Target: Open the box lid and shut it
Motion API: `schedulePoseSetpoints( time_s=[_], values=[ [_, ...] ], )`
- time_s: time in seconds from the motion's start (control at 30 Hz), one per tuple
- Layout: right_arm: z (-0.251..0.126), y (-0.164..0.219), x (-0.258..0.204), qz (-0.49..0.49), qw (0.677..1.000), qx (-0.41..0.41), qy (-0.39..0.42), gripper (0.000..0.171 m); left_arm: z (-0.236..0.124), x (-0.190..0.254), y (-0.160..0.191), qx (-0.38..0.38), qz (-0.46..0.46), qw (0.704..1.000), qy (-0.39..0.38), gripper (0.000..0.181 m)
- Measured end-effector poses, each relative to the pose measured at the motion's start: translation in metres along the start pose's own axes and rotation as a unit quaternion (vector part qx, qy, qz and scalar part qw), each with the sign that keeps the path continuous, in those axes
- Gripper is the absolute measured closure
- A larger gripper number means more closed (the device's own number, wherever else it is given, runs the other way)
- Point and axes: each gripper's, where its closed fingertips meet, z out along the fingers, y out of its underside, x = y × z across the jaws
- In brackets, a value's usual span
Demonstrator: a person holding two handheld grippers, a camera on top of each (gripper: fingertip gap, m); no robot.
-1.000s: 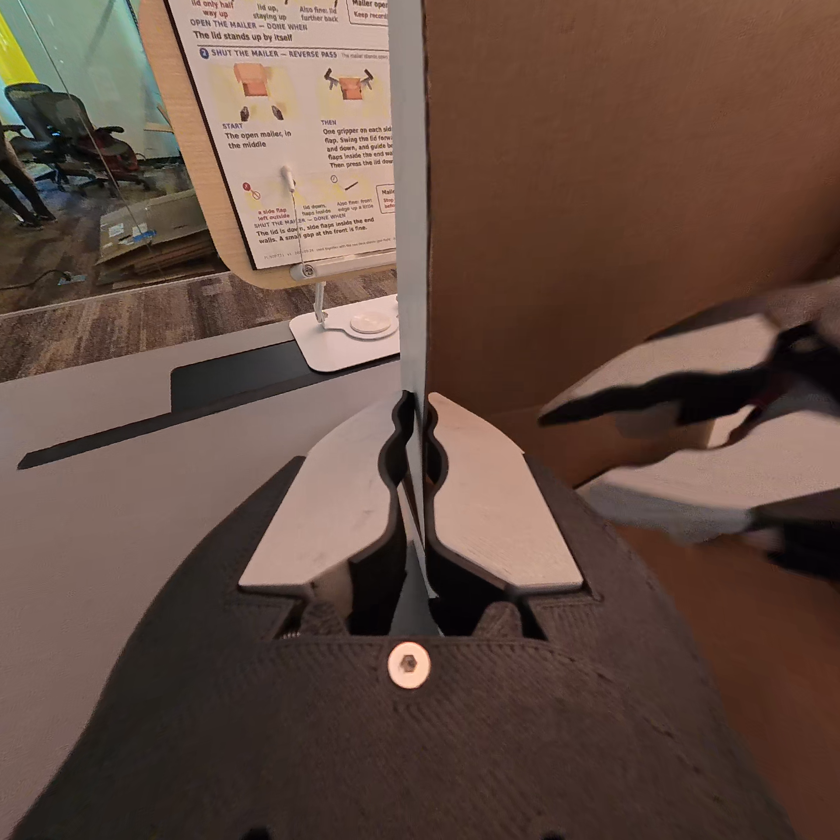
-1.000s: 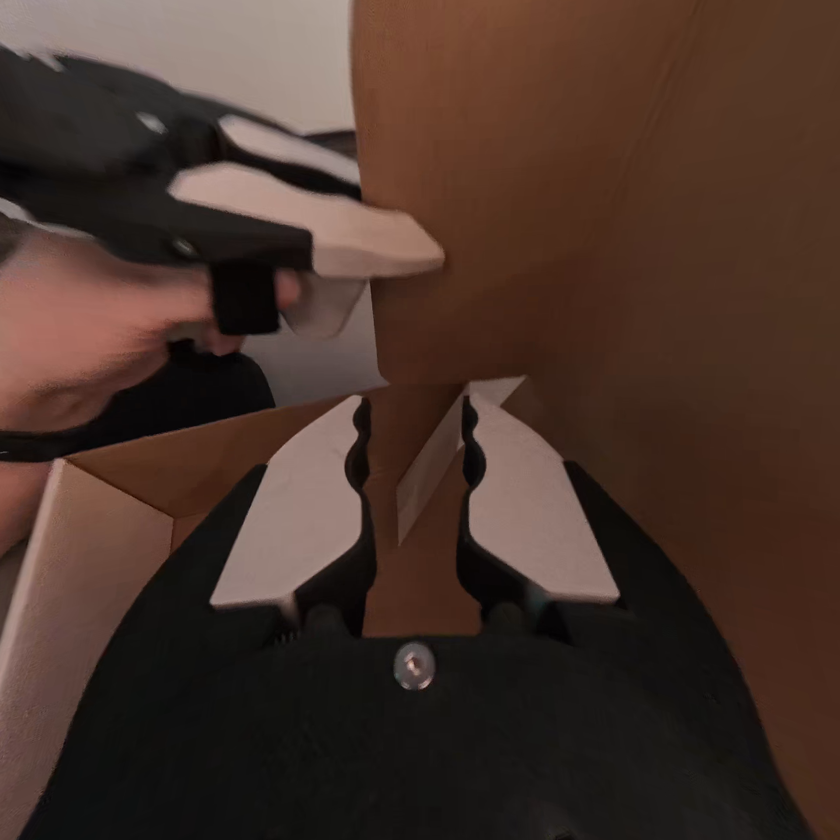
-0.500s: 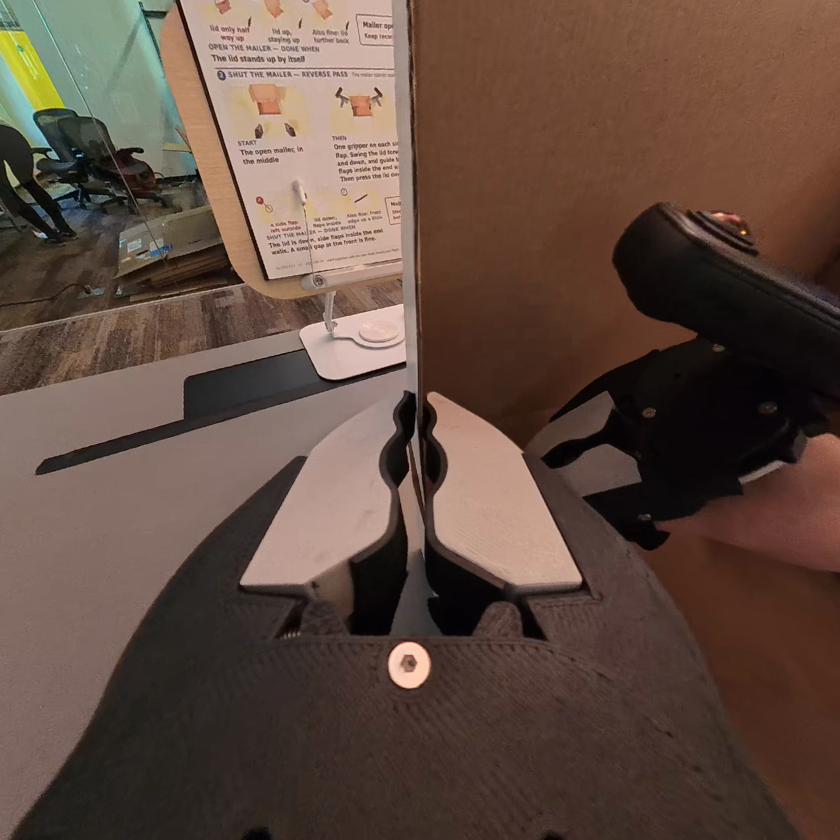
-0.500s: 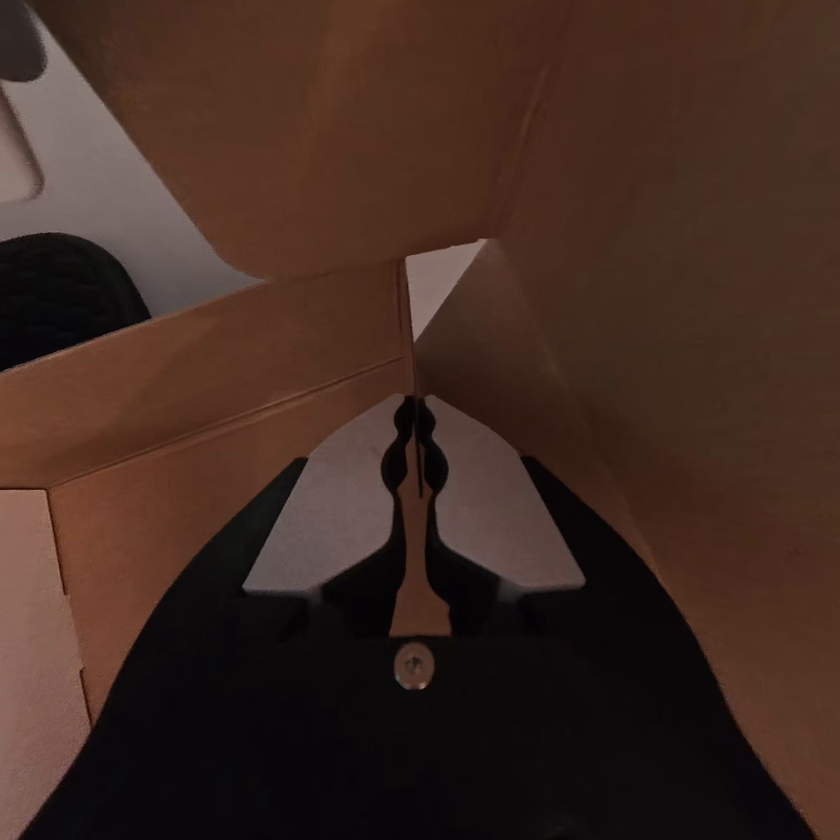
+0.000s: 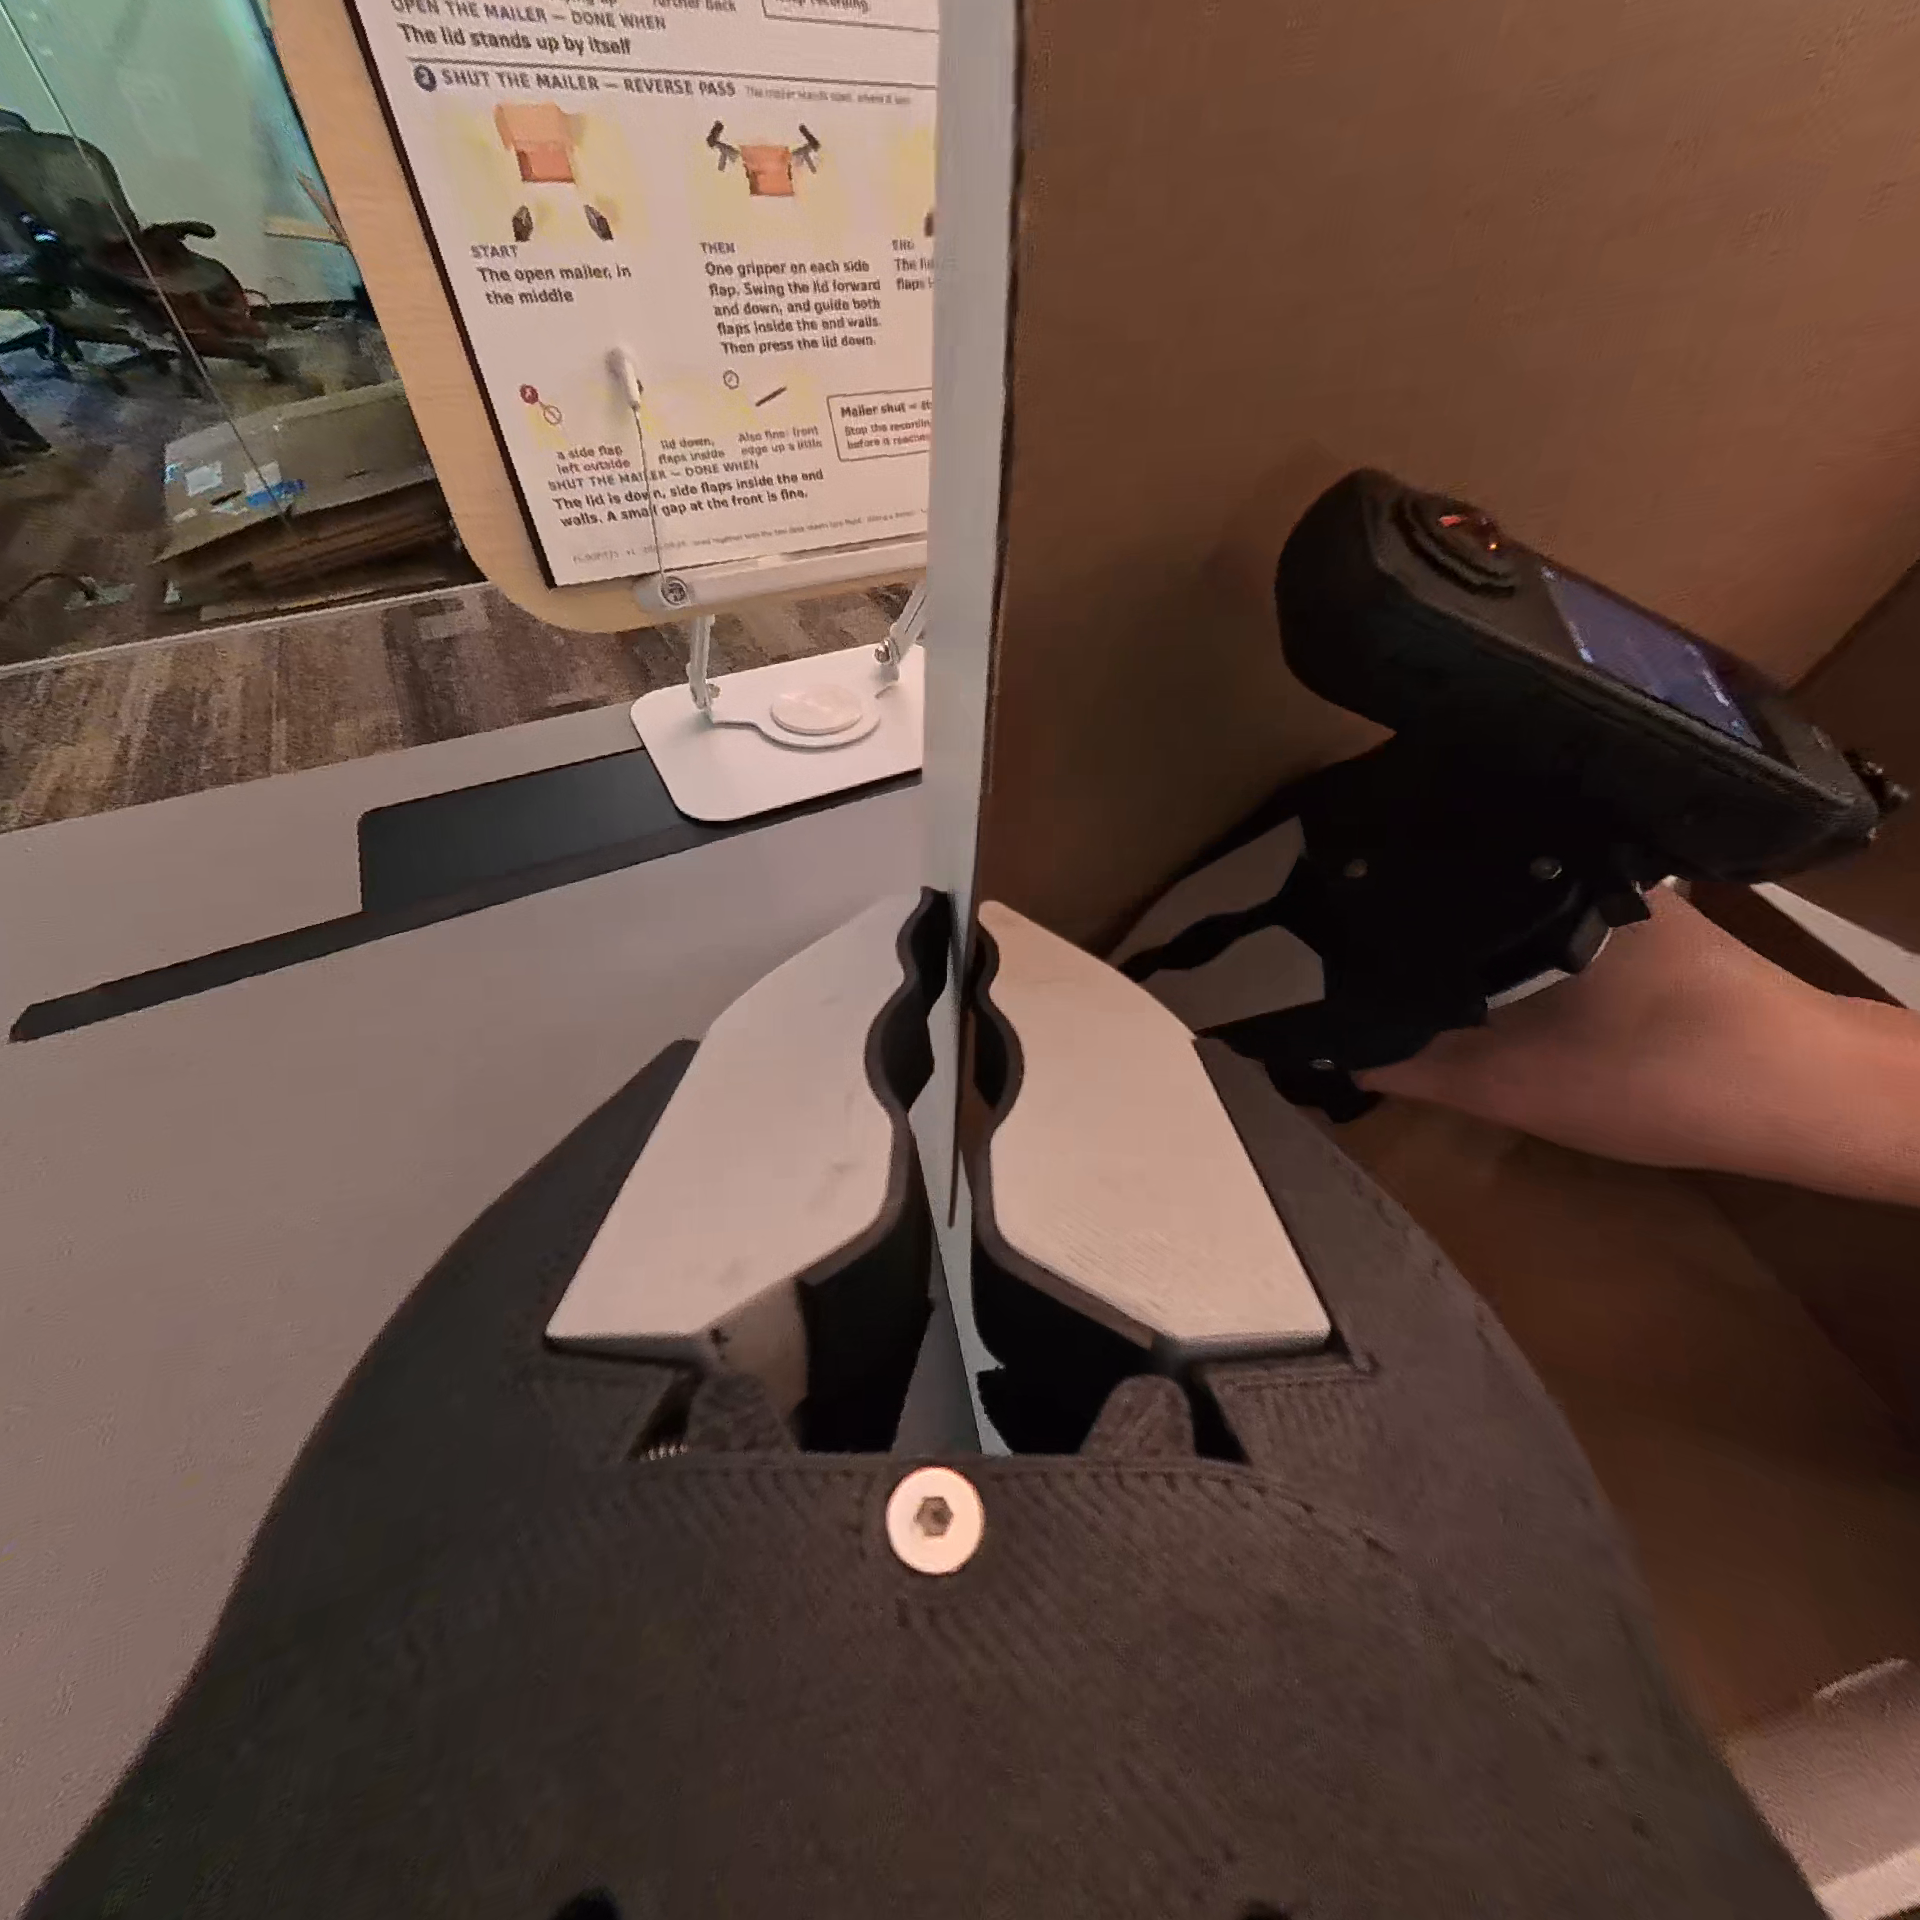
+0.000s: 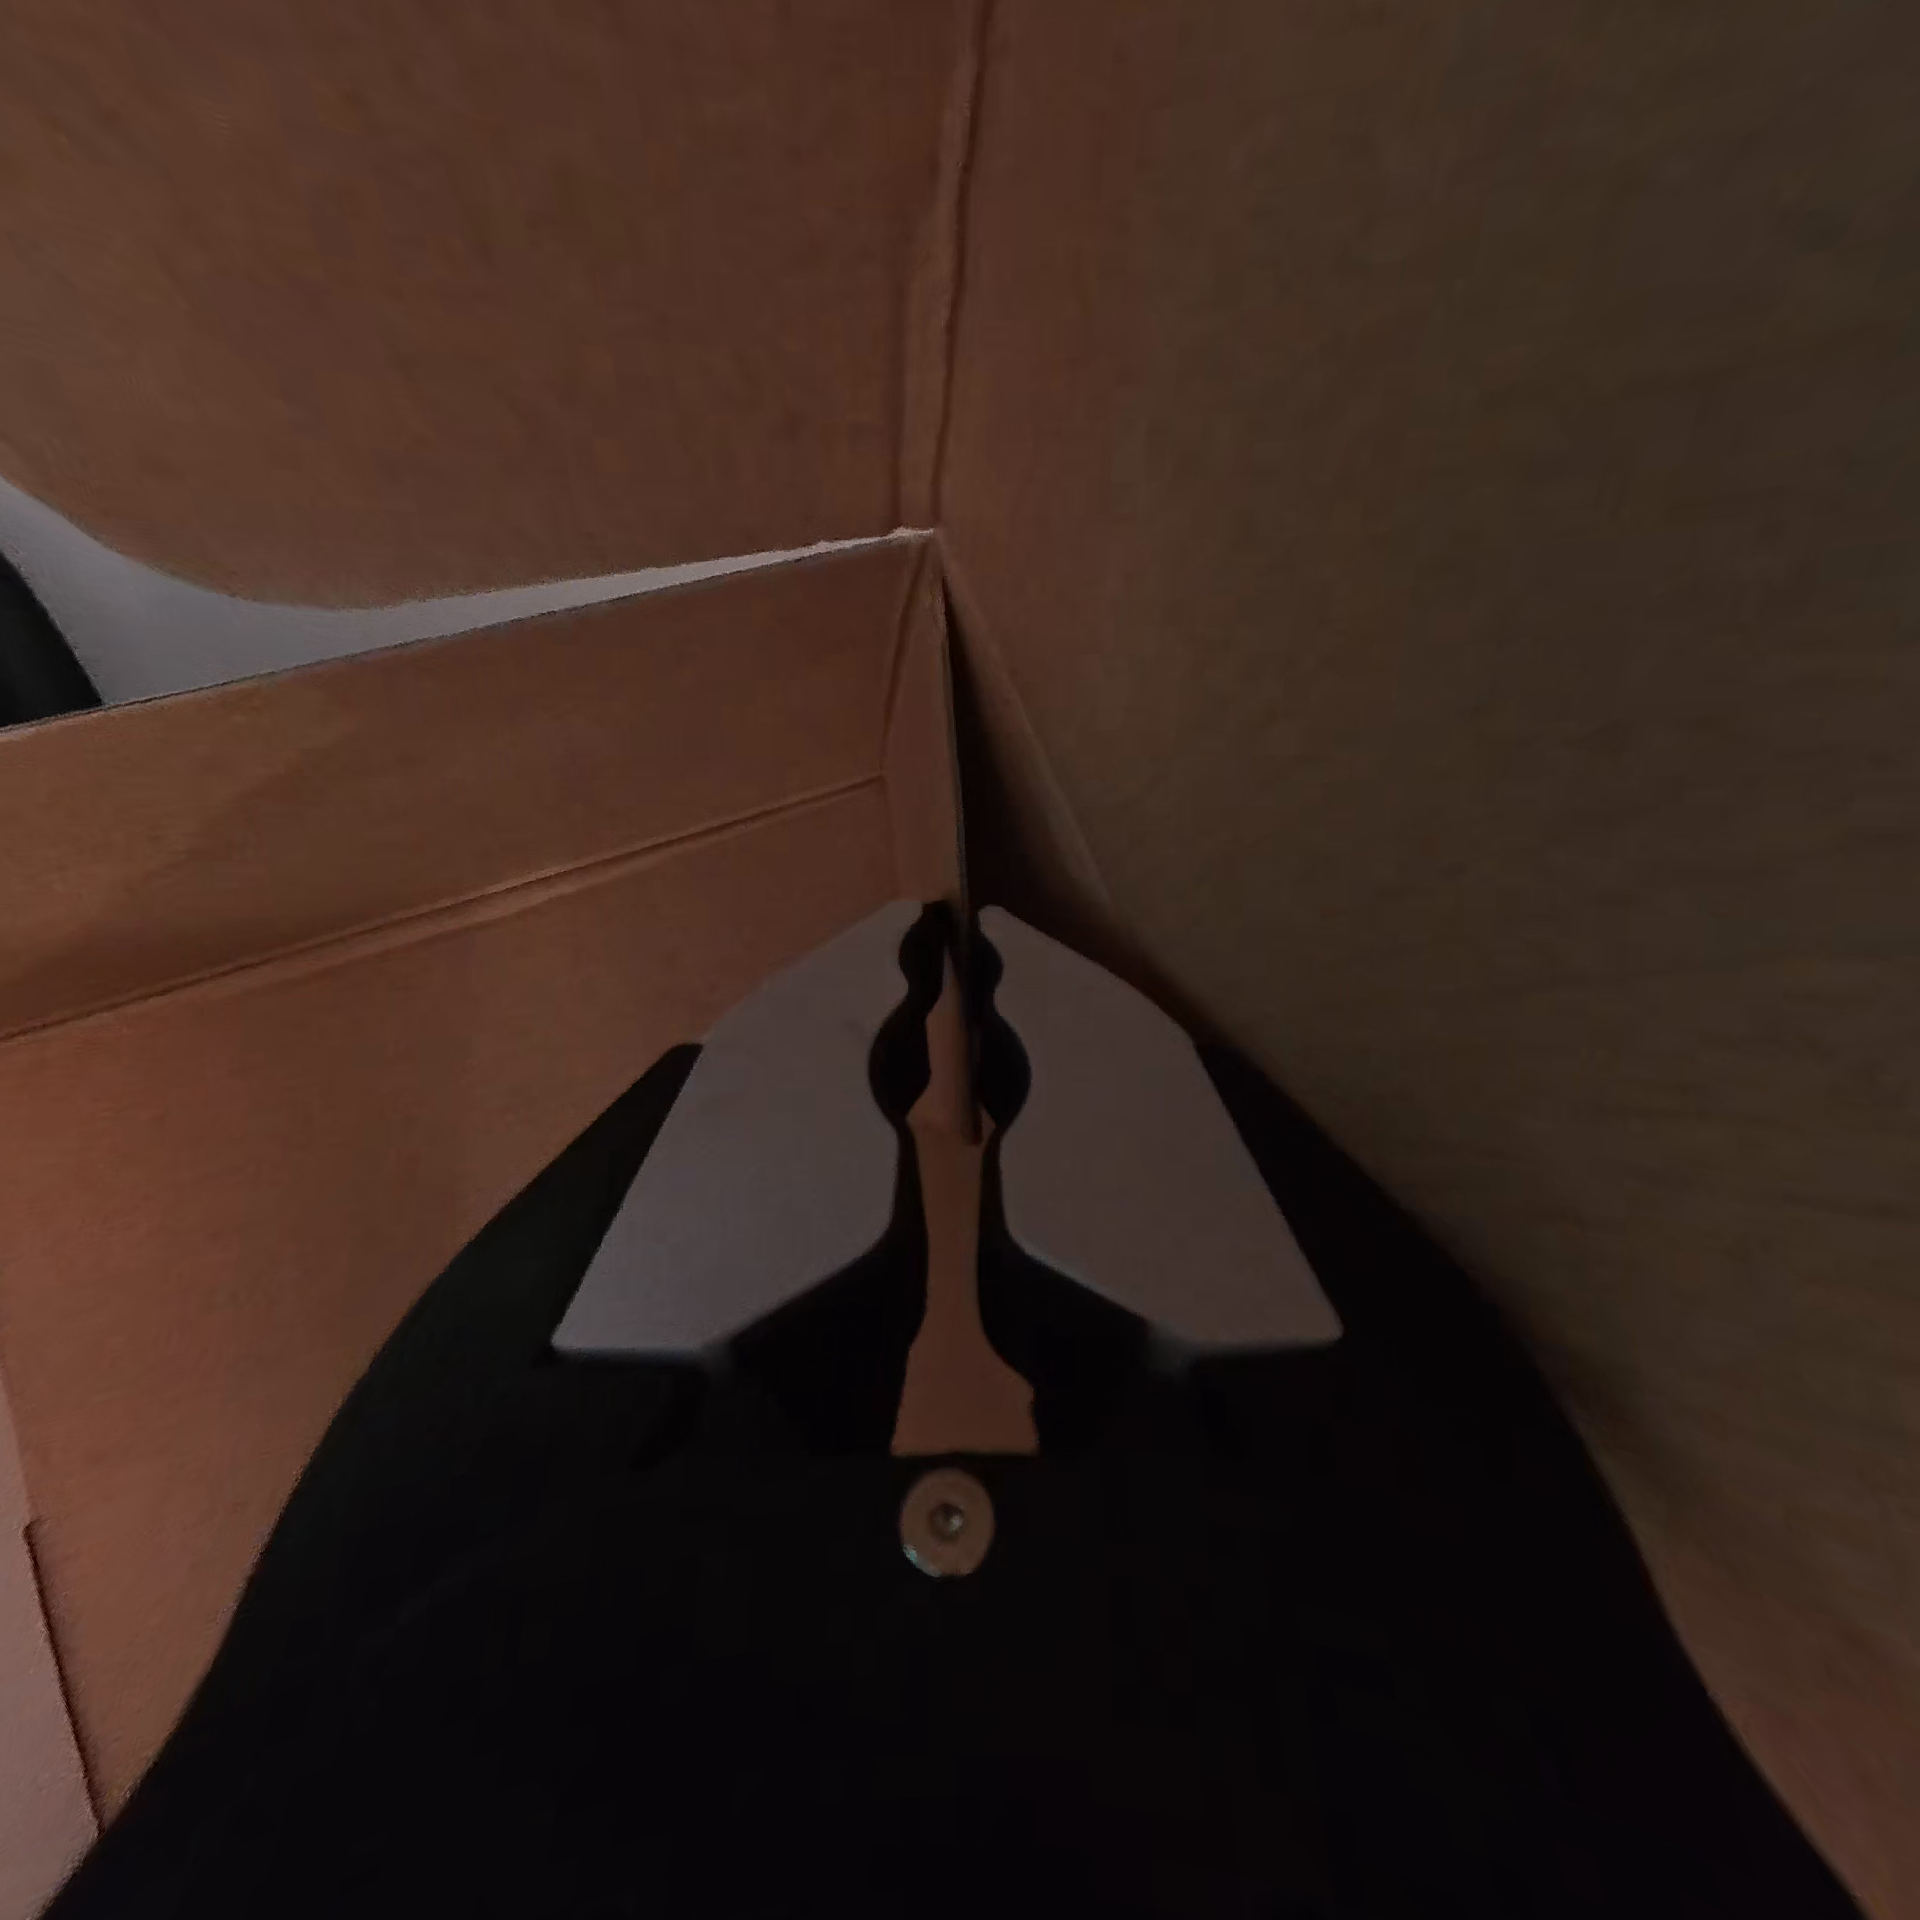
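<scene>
The brown cardboard box stands open with its lid [image 5: 1403,312] upright. My left gripper [image 5: 961,920] is shut on the lid's side flap [image 5: 971,520], which I see edge on, white outside and brown inside. The right gripper [image 5: 1174,951] shows inside the box, held by a hand [image 5: 1662,1070]. In the right wrist view my right gripper [image 6: 961,920] is shut on a thin cardboard flap edge [image 6: 958,810] at the inner corner, where the box wall [image 6: 416,831] meets the lid [image 6: 1455,623]. A rounded flap [image 6: 468,312] hangs above the wall.
The box sits on a grey table [image 5: 208,1195] with a black strip [image 5: 468,862] set in it. An instruction board [image 5: 665,312] on a white stand base [image 5: 790,738] stands behind the box. A glass wall with office chairs lies beyond.
My right gripper, open around a flap one second ago, has shut on the flap edge and moved deeper into the box corner. My left gripper stays shut on the side flap.
</scene>
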Motion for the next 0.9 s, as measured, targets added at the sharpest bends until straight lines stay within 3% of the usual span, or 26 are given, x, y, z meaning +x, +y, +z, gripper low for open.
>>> schedulePoseSetpoints(
  time_s=[0.9],
  values=[
    [0.002,0.004,0.013,-0.058,0.997,-0.012,0.05,0.164,0.003,0.011,0.01,-0.061,-0.014,0.998,0.016,0.176]
  ],
)
